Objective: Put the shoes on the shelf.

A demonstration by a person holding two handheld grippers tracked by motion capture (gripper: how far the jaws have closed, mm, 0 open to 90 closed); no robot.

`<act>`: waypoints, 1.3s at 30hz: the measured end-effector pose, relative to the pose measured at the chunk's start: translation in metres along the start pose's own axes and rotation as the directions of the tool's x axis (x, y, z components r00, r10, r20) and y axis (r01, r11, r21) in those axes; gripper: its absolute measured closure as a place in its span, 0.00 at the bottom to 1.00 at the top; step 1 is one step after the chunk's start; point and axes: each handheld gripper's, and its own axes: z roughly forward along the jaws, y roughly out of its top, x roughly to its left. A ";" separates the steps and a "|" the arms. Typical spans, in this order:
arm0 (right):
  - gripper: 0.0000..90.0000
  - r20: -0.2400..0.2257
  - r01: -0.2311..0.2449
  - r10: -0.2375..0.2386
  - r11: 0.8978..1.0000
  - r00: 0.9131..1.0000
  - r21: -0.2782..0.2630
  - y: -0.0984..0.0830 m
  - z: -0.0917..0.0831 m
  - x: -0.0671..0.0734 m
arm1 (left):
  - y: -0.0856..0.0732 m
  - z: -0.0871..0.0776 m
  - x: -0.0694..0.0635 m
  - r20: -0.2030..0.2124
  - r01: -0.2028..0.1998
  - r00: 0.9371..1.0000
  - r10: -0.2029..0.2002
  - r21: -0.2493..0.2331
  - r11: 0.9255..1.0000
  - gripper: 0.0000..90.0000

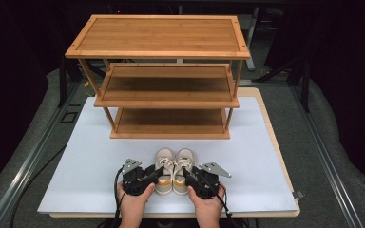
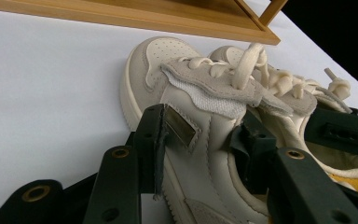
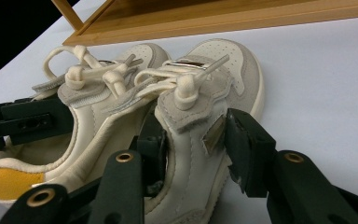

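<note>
A: Setting: dark room; white table top (image 1: 90,156); three-tier bamboo shoe rack (image 1: 158,45) at the far half, all tiers bare.

B: Items in hand?

A: One pair of cream sneakers, side by side and touching, on the near middle of the table top, just in front of the rack's bottom tier. Left shoe (image 1: 164,172), right shoe (image 1: 183,170).

B: Claws?

A: Left gripper (image 2: 200,135): jaws straddle the left shoe's outer side wall, one pad on the outside, the other inside the collar, pinching it. Right gripper (image 3: 193,140): the same on the right shoe, pinching its outer wall. In the high view, left gripper (image 1: 153,175) and right gripper (image 1: 191,176) flank the pair.

B: Orientation?

A: Toes point away from the person, toward the rack; heels nearest the hands. Long axis of each shoe runs near to far, square to the rack's front edge. Soles flat on the table top.

B: Step?

A: By my reading, grasp made, lift not yet begun. The next move calls for raising both together, keeping them level, and carrying them forward onto a tier, likely the bottom one, toes first, clear of the uprights.
</note>
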 end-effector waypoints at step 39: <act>0.67 0.000 -0.068 0.068 0.992 0.998 -0.109 0.024 -0.005 0.012 | 0.027 -0.012 -0.008 -0.012 0.046 0.999 -0.047 -0.093 0.995 0.66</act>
